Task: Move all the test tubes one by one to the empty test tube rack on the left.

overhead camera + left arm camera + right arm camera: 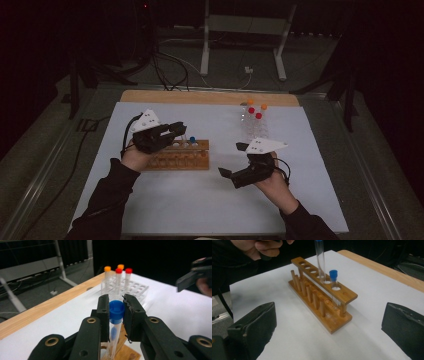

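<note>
My left gripper (181, 129) (117, 305) is shut on the blue cap of a clear test tube (116, 312) and holds it upright over the wooden rack (182, 159) (322, 302). In the right gripper view the tube (320, 262) reaches down to a hole in the top bar; I cannot tell whether it has gone in. A second blue-capped tube (333, 277) (192, 140) stands in the end hole beside it. My right gripper (233, 159) (329, 305) is open to the right of the rack, with nothing between its pads.
A clear plastic rack (254, 127) (135, 288) holding red-capped and orange-capped tubes stands at the back right of the white mat. The wooden table edge (210, 97) runs behind it. A person's hand (265, 247) grips the left gripper.
</note>
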{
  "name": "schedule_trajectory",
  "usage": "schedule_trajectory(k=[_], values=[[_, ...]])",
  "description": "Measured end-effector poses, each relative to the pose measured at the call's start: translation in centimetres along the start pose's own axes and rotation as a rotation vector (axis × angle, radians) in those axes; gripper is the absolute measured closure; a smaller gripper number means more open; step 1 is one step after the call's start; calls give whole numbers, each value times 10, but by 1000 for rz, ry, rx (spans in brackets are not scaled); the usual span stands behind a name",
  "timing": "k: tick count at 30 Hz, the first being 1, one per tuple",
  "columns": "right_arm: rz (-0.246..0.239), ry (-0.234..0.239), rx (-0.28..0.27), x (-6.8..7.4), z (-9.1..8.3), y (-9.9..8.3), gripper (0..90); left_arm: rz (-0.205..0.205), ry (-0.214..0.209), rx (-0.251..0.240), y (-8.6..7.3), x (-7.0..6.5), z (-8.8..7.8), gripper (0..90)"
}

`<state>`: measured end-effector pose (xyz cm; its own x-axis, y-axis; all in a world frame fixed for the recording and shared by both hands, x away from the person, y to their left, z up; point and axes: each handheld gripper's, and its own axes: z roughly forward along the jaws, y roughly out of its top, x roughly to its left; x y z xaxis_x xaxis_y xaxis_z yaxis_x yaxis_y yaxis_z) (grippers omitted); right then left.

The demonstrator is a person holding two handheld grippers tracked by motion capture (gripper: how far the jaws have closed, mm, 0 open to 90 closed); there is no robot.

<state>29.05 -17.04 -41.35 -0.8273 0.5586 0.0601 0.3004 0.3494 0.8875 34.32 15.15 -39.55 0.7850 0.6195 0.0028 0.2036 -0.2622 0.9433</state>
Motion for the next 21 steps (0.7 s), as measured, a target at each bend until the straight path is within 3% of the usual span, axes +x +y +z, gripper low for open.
schedule_trajectory(k=[7, 21], values=[[-4, 10, 7, 0, 2, -2, 0, -15, 36, -19, -3, 5, 0, 773], [-7, 6, 5, -1, 1, -1, 0, -62, 26, 70, -30, 9, 23, 773]])
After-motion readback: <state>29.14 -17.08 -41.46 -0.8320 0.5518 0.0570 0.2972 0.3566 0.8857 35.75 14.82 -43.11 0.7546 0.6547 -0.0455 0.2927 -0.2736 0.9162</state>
